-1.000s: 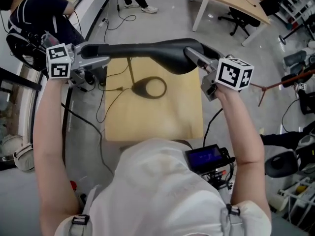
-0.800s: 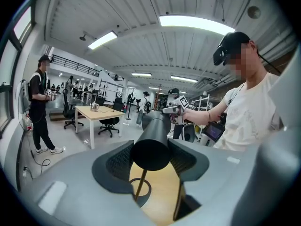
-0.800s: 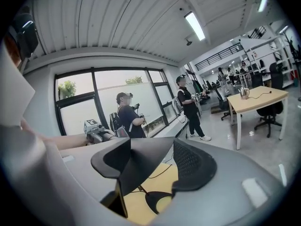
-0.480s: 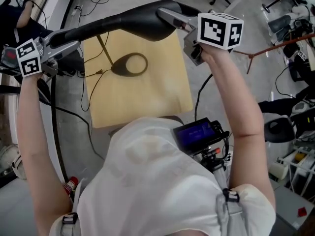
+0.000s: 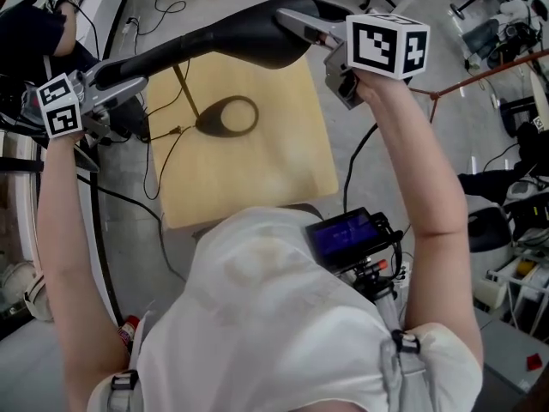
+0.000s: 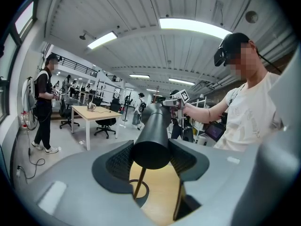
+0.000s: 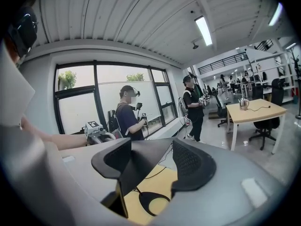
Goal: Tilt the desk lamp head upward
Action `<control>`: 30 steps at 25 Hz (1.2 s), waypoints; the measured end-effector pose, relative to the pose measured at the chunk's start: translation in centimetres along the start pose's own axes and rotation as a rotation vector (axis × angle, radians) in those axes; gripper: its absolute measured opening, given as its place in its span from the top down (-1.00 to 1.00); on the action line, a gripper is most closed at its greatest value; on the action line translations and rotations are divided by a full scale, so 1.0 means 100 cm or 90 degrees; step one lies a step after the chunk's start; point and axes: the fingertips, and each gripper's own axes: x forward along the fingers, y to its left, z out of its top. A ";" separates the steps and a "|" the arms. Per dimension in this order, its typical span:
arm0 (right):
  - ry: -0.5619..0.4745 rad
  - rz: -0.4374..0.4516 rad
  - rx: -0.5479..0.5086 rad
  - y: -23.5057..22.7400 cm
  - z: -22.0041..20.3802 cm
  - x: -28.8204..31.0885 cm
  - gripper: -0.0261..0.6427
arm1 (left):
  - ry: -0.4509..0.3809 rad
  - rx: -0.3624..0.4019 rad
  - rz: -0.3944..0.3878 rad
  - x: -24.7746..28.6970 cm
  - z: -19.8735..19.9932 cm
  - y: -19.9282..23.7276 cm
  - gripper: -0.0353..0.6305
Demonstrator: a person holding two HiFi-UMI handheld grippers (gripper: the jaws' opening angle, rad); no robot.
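Desk lamp head (image 5: 223, 39), a long black bar, hangs across the top of the head view above the wooden table (image 5: 257, 161), slanting up to the right in the frame. The left gripper (image 5: 129, 82) has its fingers closed on the narrow round end at upper left. The right gripper (image 5: 302, 26) clamps the broad end at upper centre. Beneath, a thin stem (image 5: 184, 88) runs down to the ring base (image 5: 227, 116) lying on the table

near half of the wooden table (image 5: 257, 178) bare and open, lamp base (image 5: 226, 116) ring near far left corner, thin stem (image 5: 186, 91) rising from it, long black lamp head (image 5: 232, 39) barring the air above far edge, cable (image 5: 176, 130) trailing over left edge
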 end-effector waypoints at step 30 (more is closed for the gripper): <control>0.003 -0.039 -0.120 0.033 0.054 0.007 0.11 | 0.002 -0.007 -0.070 0.022 -0.029 0.008 0.21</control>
